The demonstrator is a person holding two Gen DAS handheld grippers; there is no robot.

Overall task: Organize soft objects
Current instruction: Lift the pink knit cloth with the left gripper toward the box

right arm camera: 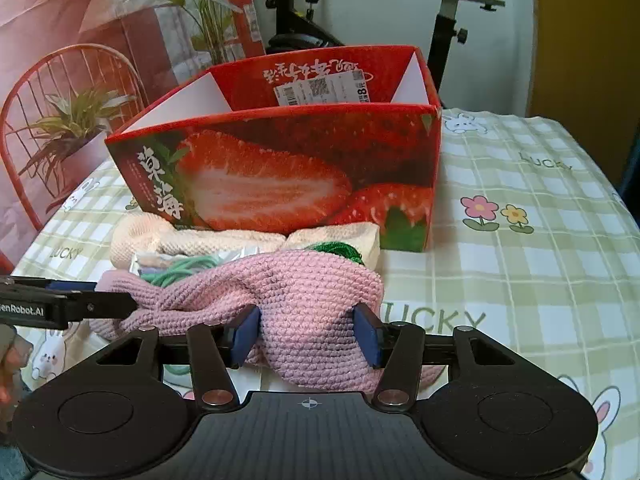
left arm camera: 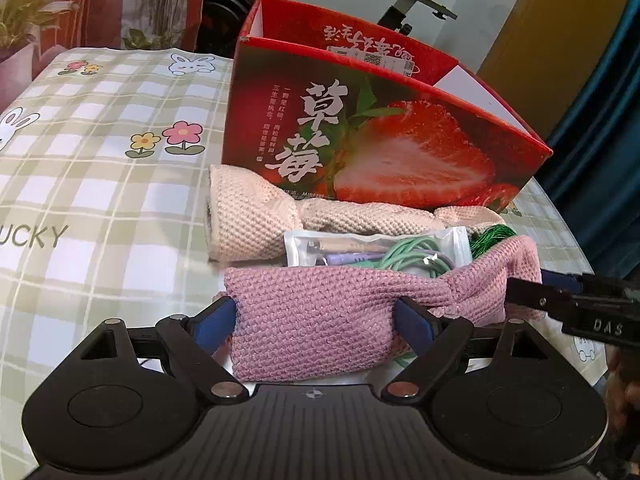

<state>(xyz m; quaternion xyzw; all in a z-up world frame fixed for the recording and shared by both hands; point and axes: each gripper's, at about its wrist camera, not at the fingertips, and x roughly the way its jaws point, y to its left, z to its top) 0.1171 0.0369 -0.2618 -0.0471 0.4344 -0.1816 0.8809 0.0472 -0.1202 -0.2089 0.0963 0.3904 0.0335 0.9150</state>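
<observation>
Both grippers are at the pink knit (left arm camera: 320, 320), one at each end of it. Left gripper (left arm camera: 316, 326) has its blue pads on both sides of the left end of the knit; the pads (left arm camera: 416, 326) look to touch the fabric, but I cannot tell if they press it. Right gripper (right arm camera: 306, 334) is narrower, and its pads (right arm camera: 368, 338) squeeze the right end of the knit, so the fabric bulges between them. No earlier picture is here, so only this state is told.

In the left wrist view, the black tip of the right gripper comes in from the right edge. In the right wrist view, the tip of the left gripper comes in from the left edge.

The pink knit lies on the tabletop (right arm camera: 520, 280), which has a green checked cloth with flowers and rabbits. Just behind it lies a clear packet (left arm camera: 376, 246) with green cord inside, and some green thread (left arm camera: 492, 236) beside it. Behind them lies a cream knit (left arm camera: 248, 220), touching the front wall of a red strawberry box (left arm camera: 360, 136). The box is open on top.
</observation>
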